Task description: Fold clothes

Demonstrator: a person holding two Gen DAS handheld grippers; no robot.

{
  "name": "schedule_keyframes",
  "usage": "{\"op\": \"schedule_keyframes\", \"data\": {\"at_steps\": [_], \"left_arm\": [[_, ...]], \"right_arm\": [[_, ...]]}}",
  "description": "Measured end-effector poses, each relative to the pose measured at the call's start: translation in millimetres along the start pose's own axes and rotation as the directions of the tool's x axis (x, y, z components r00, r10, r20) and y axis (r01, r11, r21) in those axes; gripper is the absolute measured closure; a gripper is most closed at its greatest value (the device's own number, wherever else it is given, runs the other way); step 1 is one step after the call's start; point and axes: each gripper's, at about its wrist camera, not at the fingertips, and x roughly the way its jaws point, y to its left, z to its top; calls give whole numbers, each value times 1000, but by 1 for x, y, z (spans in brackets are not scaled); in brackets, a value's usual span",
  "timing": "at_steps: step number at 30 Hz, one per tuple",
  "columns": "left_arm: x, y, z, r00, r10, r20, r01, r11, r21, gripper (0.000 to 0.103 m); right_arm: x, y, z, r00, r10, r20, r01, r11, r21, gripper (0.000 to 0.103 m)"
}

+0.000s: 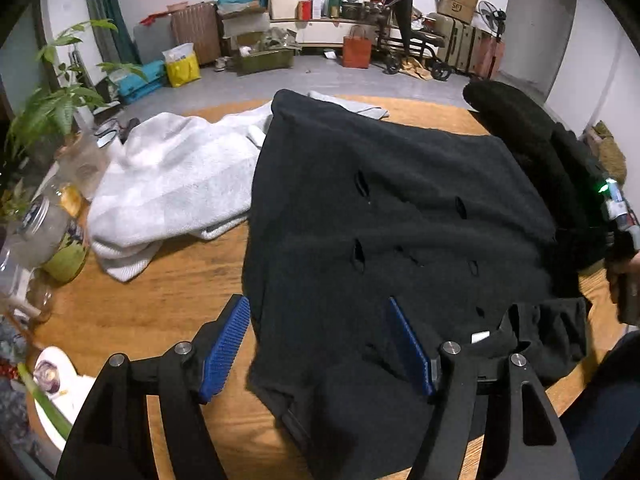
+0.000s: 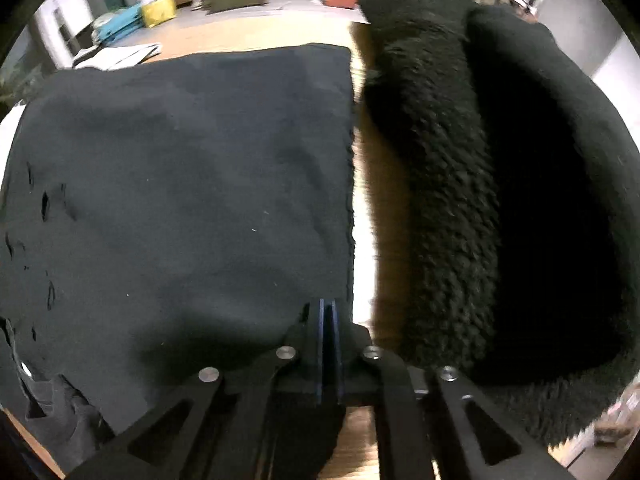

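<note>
The black garment (image 1: 400, 220) lies spread over the middle of the round wooden table (image 1: 168, 304), its body flat and fairly smooth, small slits scattered across the cloth and a neckline with a white label at the near edge toward the person. Its right side ends in a straight vertical edge, which may be a fold line, though I cannot tell how many layers lie beneath. The right gripper (image 2: 328, 320) has its blue pads pressed together at that edge's near corner, and it looks to be pinching the cloth there. The left gripper (image 1: 320, 344) hovers over the near left part of the garment with its fingers spread wide, holding nothing. If a fold is being drawn across, it would go best with the pinched corner kept low and level so the edge stays straight, and with the open left fingers taking the matching corner or pressing the cloth flat so the body does not drag or bunch. Just beside the garment on the right sits a fuzzy black item (image 2: 460, 200), close enough to catch a swept edge. On the left lies a rumpled white garment (image 1: 176, 188), and beyond it glass jars (image 1: 48, 236) and a leafy plant (image 1: 52, 96) crowd the table's rim.
</note>
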Motion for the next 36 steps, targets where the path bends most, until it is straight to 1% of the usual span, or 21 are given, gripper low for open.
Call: {"op": "schedule_keyframes", "data": {"at_steps": [1,2,4,8,9,12,14,17,19,21,22,24,27,29,30,31,32,33,34,35,36], "left_arm": [[0,-2,-3,1000,13,0,-13,1000,5,32],[3,-2,-5,1000,29,-3,-29,1000,11,32],[9,1,-9,998,67,-6,-67,997,25,32],[12,5,-14,993,114,21,-115,993,30,32],[10,4,-14,992,121,29,-122,992,35,32],[5,1,-16,988,145,62,-148,988,49,32],[2,-2,-16,982,171,85,-177,982,64,32],[3,-4,-18,978,187,90,-193,979,70,32],[4,-6,-18,976,199,89,-205,976,73,32],[4,-7,-18,975,201,90,-208,975,75,32],[4,-8,-17,975,201,91,-208,975,75,32],[4,-10,-17,975,202,96,-209,975,77,32],[5,-10,-18,974,205,97,-213,973,84,32],[7,-9,-18,974,208,87,-215,973,86,32],[9,-8,-18,975,207,81,-214,973,86,32],[10,-7,-18,976,205,76,-211,974,84,32],[10,-5,-18,977,199,70,-204,976,81,32],[11,-3,-19,981,188,58,-192,979,74,32],[13,1,-20,985,166,36,-168,984,61,32],[14,6,-21,989,145,15,-145,988,48,32],[16,11,-24,993,115,-15,-115,993,26,32]], "right_arm": [[-1,-1,-4,1000,7,-5,-7,1000,10,59],[-1,-2,-7,1000,15,-10,-15,1000,20,53],[-3,-4,-14,999,30,-19,-29,999,41,55],[-6,-8,-29,997,60,-37,-57,995,82,56],[-4,-8,-31,998,52,-42,-49,996,78,57],[-7,-8,-31,998,57,-39,-53,995,82,59],[-8,-8,-31,997,71,-35,-68,994,91,57],[-11,-4,-30,996,82,-28,-80,994,73,57],[-14,4,-28,996,82,-20,-81,996,27,66],[-17,9,-26,996,91,-21,-91,996,-8,89],[-18,11,-24,995,96,-24,-96,995,-21,97],[-23,10,-22,995,101,-12,-101,995,-18,97],[-36,-3,-16,995,95,27,-96,995,29,98],[-31,-8,-14,999,51,11,-51,998,38,98],[-28,-9,-14,999,48,-3,-48,998,39,97],[-26,-9,-14,999,52,-16,-52,998,43,96],[-25,-9,-14,998,60,-29,-59,997,44,91],[-28,-9,-15,997,74,-29,-73,996,56,73],[-33,-11,-16,996,90,-26,-88,994,71,64],[-40,-11,-19,992,125,-19,-123,989,82,52],[-48,-12,-23,986,164,-11,-163,982,93,48]]}}
